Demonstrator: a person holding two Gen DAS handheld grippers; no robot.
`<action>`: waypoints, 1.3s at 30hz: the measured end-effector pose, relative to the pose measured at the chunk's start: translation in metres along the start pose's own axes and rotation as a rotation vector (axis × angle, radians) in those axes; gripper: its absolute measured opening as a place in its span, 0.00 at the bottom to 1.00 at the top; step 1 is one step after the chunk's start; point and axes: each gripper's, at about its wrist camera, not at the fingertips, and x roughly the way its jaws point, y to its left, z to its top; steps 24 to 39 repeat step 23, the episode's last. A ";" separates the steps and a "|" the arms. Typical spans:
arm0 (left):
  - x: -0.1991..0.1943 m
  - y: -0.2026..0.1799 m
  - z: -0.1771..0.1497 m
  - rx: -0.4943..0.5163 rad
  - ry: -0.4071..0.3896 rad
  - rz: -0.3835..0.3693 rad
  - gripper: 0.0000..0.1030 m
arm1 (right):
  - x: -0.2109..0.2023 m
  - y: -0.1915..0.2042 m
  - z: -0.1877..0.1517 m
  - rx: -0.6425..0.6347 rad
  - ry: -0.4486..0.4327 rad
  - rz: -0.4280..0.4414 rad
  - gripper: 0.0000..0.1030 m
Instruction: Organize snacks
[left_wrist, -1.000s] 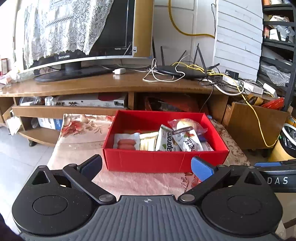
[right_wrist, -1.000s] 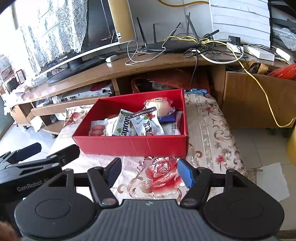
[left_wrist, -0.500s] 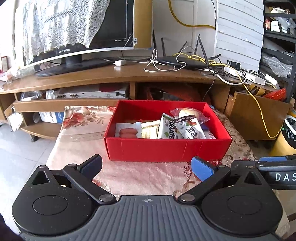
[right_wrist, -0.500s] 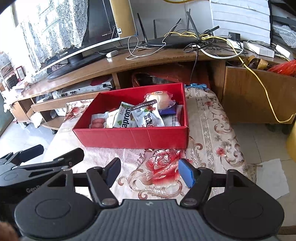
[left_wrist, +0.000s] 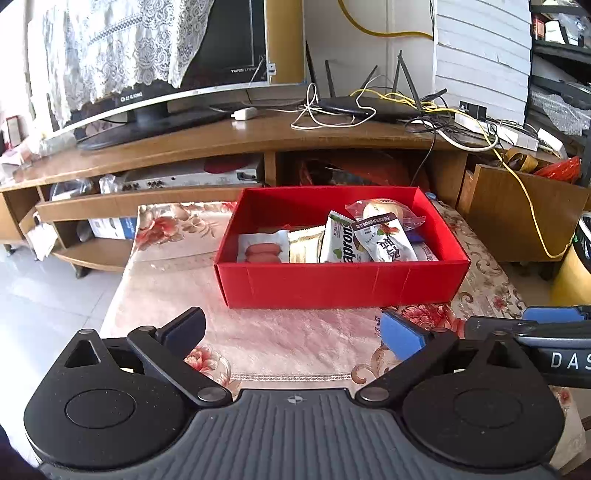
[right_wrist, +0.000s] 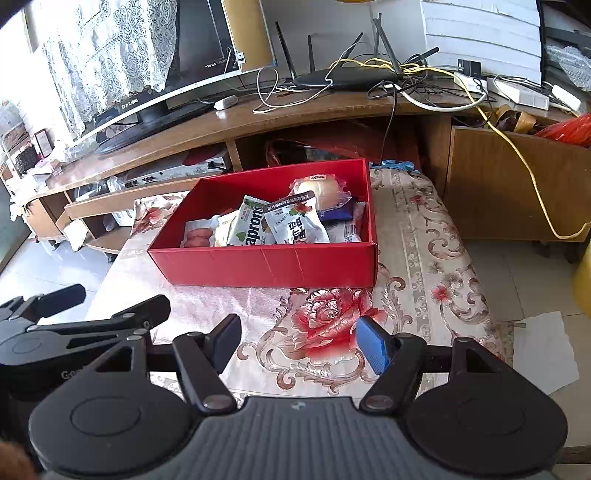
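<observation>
A red box (left_wrist: 343, 284) (right_wrist: 266, 264) sits on the floral-cloth table and holds several snack packets: a sausage pack (left_wrist: 263, 250), a white-green packet (left_wrist: 341, 243) (right_wrist: 250, 227), a white packet with red print (left_wrist: 384, 242) (right_wrist: 297, 221) and a bagged bun (left_wrist: 382, 210) (right_wrist: 321, 190). My left gripper (left_wrist: 291, 334) is open and empty, held back from the box's near wall. My right gripper (right_wrist: 299, 341) is open and empty, also short of the box, to the right of the left one.
The floral tablecloth (right_wrist: 417, 258) reaches to the table's right edge. A wooden TV stand (left_wrist: 258, 136) with a monitor (left_wrist: 184, 55), a router and cables stands behind. A wooden cabinet (right_wrist: 509, 184) stands at the right. A paper sheet (right_wrist: 543, 350) lies on the floor.
Both grippers have drawn back from the box and risen a little, so the box looks smaller and farther. Both stay open and empty.
</observation>
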 end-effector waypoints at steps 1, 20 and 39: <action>0.000 -0.001 0.000 0.001 0.002 0.002 0.99 | 0.000 0.000 0.000 0.000 0.000 0.000 0.64; 0.003 0.000 0.000 -0.012 0.019 -0.019 0.99 | 0.002 -0.001 0.000 0.000 0.009 0.007 0.64; 0.002 -0.001 0.000 -0.009 0.014 -0.010 1.00 | 0.002 -0.001 0.000 0.000 0.008 0.006 0.64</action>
